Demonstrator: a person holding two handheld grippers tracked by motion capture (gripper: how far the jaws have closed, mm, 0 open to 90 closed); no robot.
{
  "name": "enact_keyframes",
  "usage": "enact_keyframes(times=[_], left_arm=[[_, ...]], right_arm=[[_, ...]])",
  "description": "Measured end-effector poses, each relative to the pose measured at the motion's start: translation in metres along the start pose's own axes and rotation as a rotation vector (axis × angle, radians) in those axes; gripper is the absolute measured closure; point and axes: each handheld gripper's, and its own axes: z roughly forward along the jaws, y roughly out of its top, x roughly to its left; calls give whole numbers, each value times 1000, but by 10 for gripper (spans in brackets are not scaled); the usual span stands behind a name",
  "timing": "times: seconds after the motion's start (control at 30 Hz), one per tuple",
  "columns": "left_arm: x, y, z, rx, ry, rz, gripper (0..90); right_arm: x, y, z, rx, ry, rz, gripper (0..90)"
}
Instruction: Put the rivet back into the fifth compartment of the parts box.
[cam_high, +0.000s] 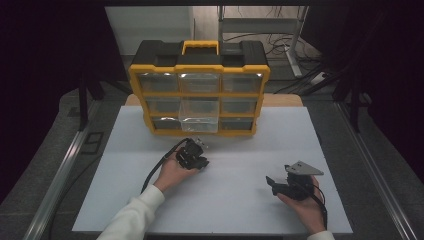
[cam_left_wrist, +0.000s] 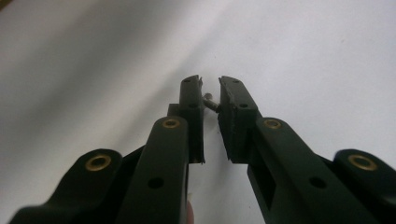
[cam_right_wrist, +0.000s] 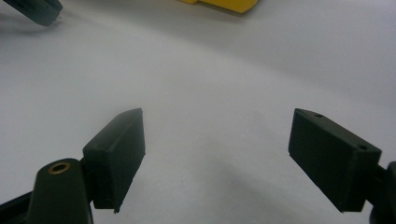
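Left gripper (cam_high: 196, 156) sits mid-bench, just in front of the yellow-and-black plastic drawer organizer (cam_high: 199, 89) standing at the far edge of the white bench top (cam_high: 240, 210); its jaws are nearly together, pinching a small dark metal screw (cam_left_wrist: 211, 102) between the pad tips, close over the white surface. One clear plastic drawer (cam_high: 199, 116) in the organizer's middle column is pulled out toward the person. Right gripper (cam_high: 276, 186) rests near the front right corner of the bench, jaws spread wide with nothing between them, well apart from the left one.
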Motion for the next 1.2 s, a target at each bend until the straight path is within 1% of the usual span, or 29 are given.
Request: enact_keyframes(times=[0.17, 0.23, 0.43, 0.53, 0.7, 0.8, 0.97, 1.2], left_arm=[[1, -2, -10, -13, 4, -2, 804], [2, -4, -14, -19, 15, -3, 804], [4, -8, -27, -33, 15, 0, 804], [5, -10, -34, -44, 26, 1, 804], [9, -17, -43, -60, 30, -18, 804], [13, -20, -51, -68, 41, -26, 804], [20, -27, -65, -94, 53, -50, 804], [29, -35, -80, -125, 67, -74, 804]], right_arm=[[0, 0, 0, 0, 0, 0, 194], [0, 0, 0, 0, -1, 0, 194], [0, 0, 0, -1, -1, 1, 194], [0, 0, 0, 1, -2, 2, 194], [1, 0, 0, 2, -2, 3, 194], [1, 0, 0, 1, -4, 5, 194], [1, 0, 0, 4, -1, 4, 194], [1, 1, 1, 4, -1, 5, 194]])
